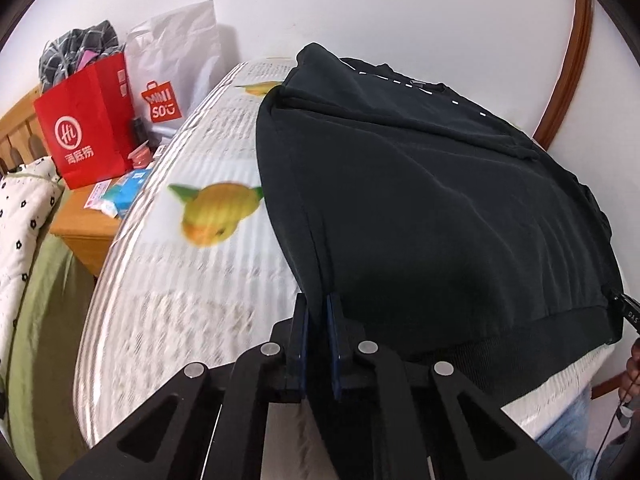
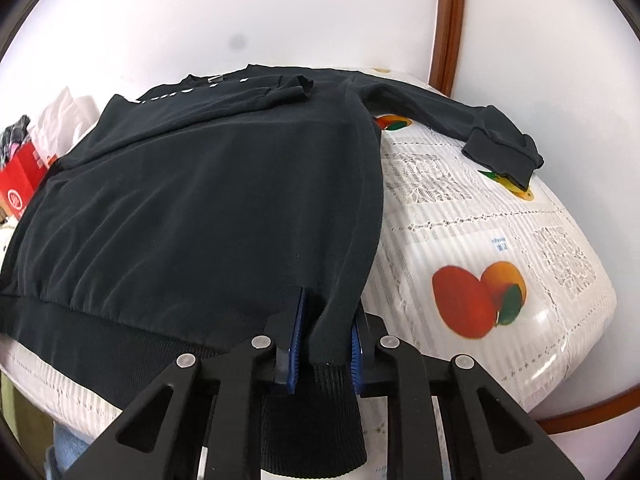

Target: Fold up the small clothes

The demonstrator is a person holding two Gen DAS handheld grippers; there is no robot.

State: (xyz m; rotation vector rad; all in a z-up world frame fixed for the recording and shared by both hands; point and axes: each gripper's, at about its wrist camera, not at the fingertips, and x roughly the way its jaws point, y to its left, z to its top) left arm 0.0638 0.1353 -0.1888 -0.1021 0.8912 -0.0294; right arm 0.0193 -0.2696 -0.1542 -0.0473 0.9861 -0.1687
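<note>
Sweatshirt [image 2: 208, 200], black and long-sleeved, lies spread on a fruit-printed tablecloth [image 2: 500, 240] over a rounded worktop, one sleeve [image 2: 480, 132] trailing outward. It looks soft, limp and fairly thick, likely to sag wherever unsupported, so the ribbed hem corners seem the best hold. The left gripper [image 1: 318, 336] has its jaws nearly closed on the hem's left edge; the right gripper [image 2: 324, 344] stands wider, jaws flanking a bunched hem corner, and firm pinching cannot be confirmed. White chest lettering is unreadable.

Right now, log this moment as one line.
left gripper: shut on sweatshirt hem | right gripper: shut on hem | right sleeve: unfolded | surface: table
</note>
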